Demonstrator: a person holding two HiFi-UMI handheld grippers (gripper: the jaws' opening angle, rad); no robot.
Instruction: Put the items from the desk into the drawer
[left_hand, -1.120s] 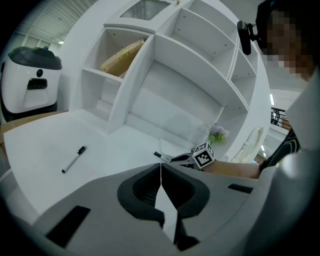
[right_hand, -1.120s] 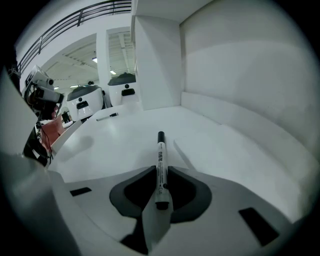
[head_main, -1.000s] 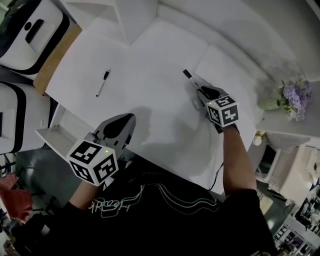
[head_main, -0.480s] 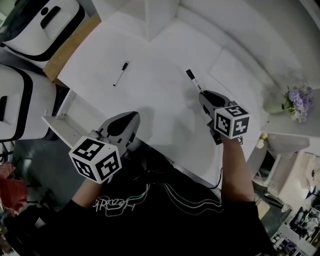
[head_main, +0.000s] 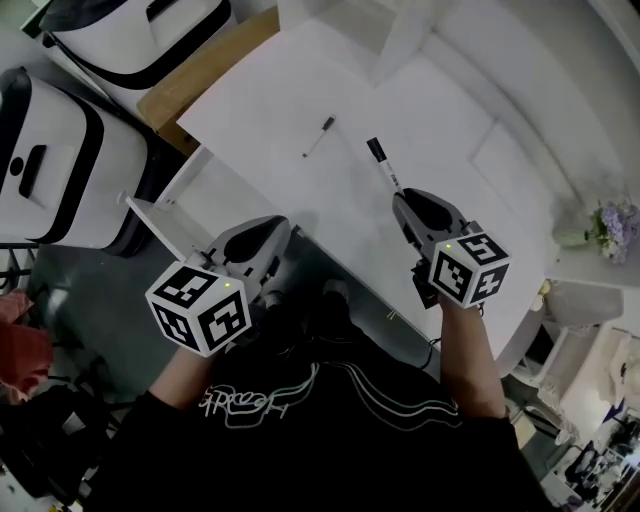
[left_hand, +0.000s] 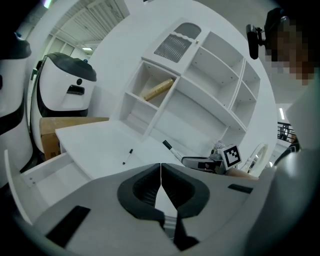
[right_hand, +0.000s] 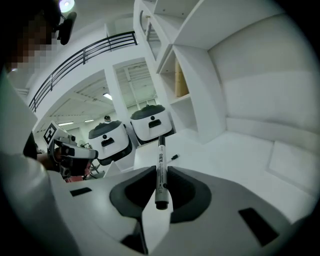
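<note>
Above the white bench: marker in hand.
Our right tool is clamped on the tail of a white marker with a black cap, held over the bench; left tool is shut, empty, beside the open white drawer. Risk: gripped near its end, the marker may pivot or slip. Count: two pens, one held, one small dark-capped pen on the bench; one drawer.

Print on the marker is too small to read, and the left gripper hides part of the drawer.
</note>
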